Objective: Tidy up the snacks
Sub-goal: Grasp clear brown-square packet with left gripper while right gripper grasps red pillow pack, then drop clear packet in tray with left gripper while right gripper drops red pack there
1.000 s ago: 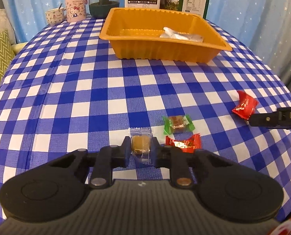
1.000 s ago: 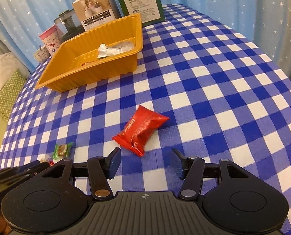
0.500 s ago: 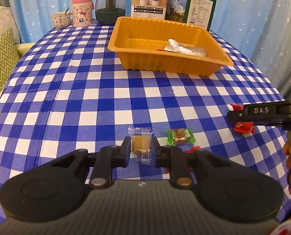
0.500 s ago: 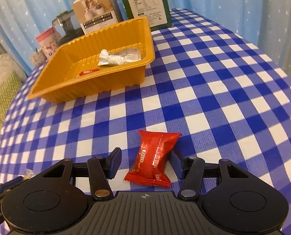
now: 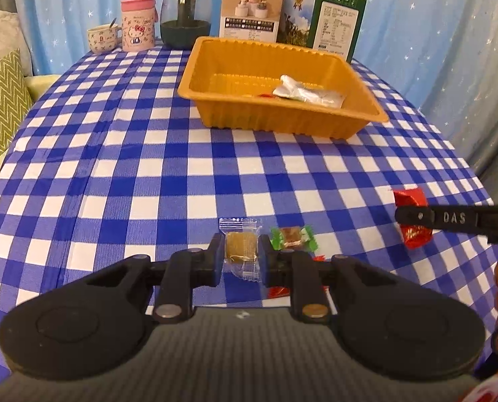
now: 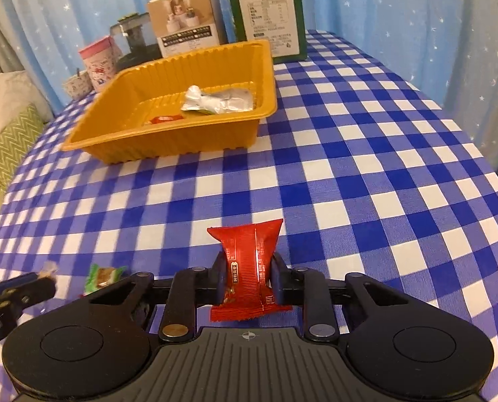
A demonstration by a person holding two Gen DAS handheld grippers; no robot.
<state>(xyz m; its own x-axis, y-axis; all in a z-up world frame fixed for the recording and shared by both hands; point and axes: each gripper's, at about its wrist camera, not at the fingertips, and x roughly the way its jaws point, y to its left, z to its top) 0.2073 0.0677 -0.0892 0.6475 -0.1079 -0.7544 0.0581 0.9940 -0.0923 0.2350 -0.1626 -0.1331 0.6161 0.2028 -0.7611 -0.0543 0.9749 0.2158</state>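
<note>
My left gripper [image 5: 241,256] is shut on a clear-wrapped brown candy [image 5: 241,246] and holds it above the checked table. My right gripper [image 6: 247,279] is shut on a red snack packet [image 6: 249,268]; the packet also shows in the left wrist view [image 5: 413,221]. A green-wrapped candy [image 5: 292,238] lies on the cloth just right of the left gripper, and a red candy [image 5: 279,290] is mostly hidden under its right finger. The orange tray [image 5: 282,120] stands at the far middle and holds a silver packet [image 5: 307,93] and a small red candy [image 6: 163,119].
Behind the tray stand a white box [image 5: 250,11], a green box [image 5: 336,23], a dark jar [image 5: 185,20], a pink Hello Kitty cup [image 5: 137,25] and a small mug [image 5: 102,38]. A green zigzag cushion [image 5: 1,107] lies off the table's left edge.
My right gripper closed on the red packet and lifted it. My left gripper rose and drew back with the brown candy still held.
</note>
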